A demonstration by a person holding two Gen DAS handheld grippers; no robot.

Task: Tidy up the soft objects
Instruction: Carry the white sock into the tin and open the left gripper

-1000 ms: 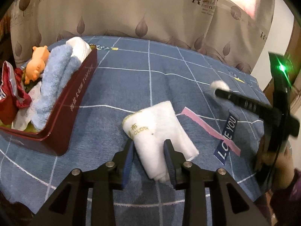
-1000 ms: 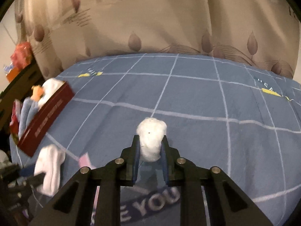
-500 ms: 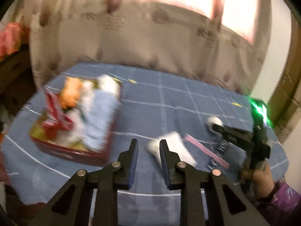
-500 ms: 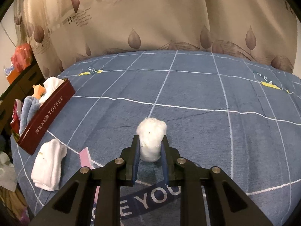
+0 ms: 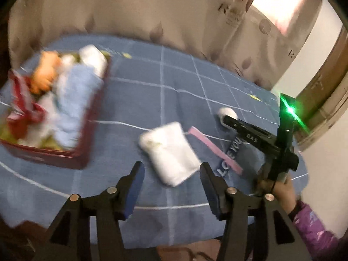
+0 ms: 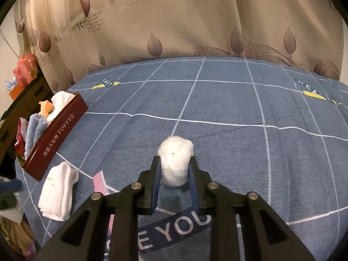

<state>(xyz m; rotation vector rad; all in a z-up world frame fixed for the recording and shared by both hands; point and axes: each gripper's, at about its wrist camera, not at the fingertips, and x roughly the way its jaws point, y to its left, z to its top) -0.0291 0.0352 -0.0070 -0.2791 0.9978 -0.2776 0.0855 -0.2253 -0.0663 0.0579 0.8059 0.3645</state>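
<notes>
A folded white towel lies on the blue checked cloth; it also shows in the right wrist view. My left gripper is open and hovers above its near end, not touching it. My right gripper is shut on a white cotton ball and holds it just above the cloth; in the left wrist view the cotton ball sits at the tip of the right gripper. A dark red tin box at the left holds a blue towel, a white towel and an orange toy.
The blue cloth covers the table, with a pink stripe and a "LOVE YOU" label near the right gripper. A beige curtain hangs behind. A shelf with red packets stands at the far left.
My left gripper let go of the white towel, pulled back and up, and its jaws opened wide. The right gripper kept hold of the cotton ball and barely moved.
</notes>
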